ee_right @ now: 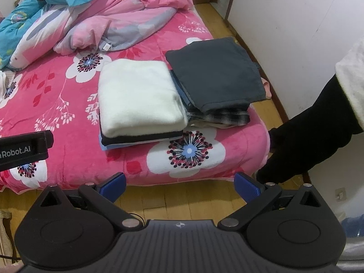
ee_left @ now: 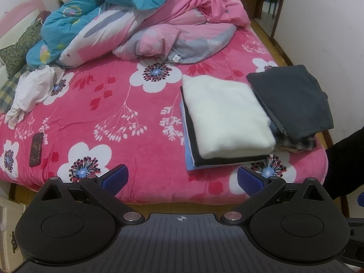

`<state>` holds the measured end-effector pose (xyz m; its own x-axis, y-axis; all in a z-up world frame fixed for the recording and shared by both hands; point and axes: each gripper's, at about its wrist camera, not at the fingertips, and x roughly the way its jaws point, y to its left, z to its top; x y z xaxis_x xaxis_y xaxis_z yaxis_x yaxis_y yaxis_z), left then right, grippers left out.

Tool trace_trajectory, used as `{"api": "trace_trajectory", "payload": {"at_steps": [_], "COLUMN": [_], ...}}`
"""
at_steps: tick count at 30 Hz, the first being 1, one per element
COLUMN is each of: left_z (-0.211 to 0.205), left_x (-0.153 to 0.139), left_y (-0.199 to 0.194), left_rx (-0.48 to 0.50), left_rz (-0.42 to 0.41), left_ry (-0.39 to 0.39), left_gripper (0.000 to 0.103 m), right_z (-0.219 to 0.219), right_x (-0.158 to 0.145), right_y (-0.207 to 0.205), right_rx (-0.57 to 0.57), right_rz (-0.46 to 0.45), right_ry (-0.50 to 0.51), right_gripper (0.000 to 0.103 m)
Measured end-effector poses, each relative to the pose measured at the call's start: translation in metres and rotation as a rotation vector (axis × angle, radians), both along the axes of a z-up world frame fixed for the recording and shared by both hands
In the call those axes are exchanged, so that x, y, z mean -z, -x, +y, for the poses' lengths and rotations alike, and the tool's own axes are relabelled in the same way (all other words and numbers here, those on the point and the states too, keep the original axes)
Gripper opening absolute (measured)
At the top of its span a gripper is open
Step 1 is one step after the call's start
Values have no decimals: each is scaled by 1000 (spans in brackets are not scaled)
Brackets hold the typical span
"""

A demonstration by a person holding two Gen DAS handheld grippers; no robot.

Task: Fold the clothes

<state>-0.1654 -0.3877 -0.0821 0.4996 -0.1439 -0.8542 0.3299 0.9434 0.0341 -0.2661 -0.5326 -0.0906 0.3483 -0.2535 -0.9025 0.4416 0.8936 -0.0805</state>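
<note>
Both the left gripper [ee_left: 180, 177] and right gripper [ee_right: 179, 183] hang back off the bed [ee_left: 136, 136], jaws wide apart, holding nothing. Folded stacks [ee_right: 141, 97] sit near the corner; one crumpled white garment [ee_left: 34, 88] probably goes next.

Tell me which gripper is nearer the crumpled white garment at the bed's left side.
Left. The left gripper, open, hangs off the bed's near edge with the crumpled white garment ahead to its left. The right gripper is farther right, facing the folded stacks.

My left gripper [ee_left: 182, 179] gapes empty; folded white garment [ee_left: 226, 116] at one o'clock, crumpled white clothes [ee_left: 34, 91] at ten.
</note>
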Motion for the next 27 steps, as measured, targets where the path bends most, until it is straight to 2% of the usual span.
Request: {"api": "trace_trajectory", "payload": {"at_steps": [27], "left_z": [-7], "left_x": [3], "left_y": [2], "left_rx": [23], "left_rz": [25], "left_ry": [-11], "left_gripper": [103], "right_z": [-12], "right_x": [-1], "right_y": [8], "right_rx": [36], "right_rz": [9], "right_ry": [-1], "right_gripper": [103]}}
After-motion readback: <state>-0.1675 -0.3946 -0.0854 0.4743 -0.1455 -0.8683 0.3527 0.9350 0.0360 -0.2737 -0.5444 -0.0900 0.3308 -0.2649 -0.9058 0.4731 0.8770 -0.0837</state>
